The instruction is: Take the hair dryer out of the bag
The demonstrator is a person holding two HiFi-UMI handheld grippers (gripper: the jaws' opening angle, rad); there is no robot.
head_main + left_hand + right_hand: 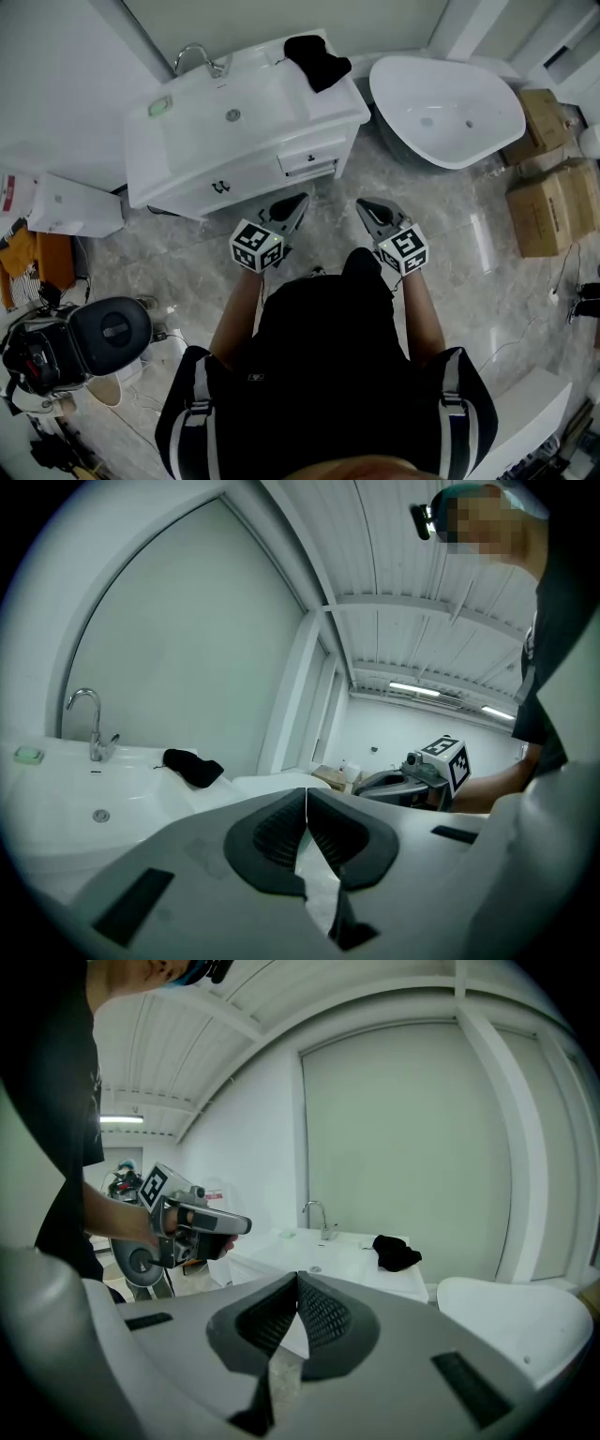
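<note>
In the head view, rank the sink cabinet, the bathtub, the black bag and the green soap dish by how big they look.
1. sink cabinet
2. bathtub
3. black bag
4. green soap dish
None look alike in size, and all sit at a similar distance, so the order seems safe.

The left gripper (pixel 307 794) fills the 6 o'clock area, jaws pressed together with nothing between them. The washbasin (pixel 56 799) and its faucet (pixel 89 724) lie at 9 o'clock. A black bag (pixel 192 766) rests on the basin's far edge. The right gripper (pixel 370 782) appears at 3 o'clock.
</note>
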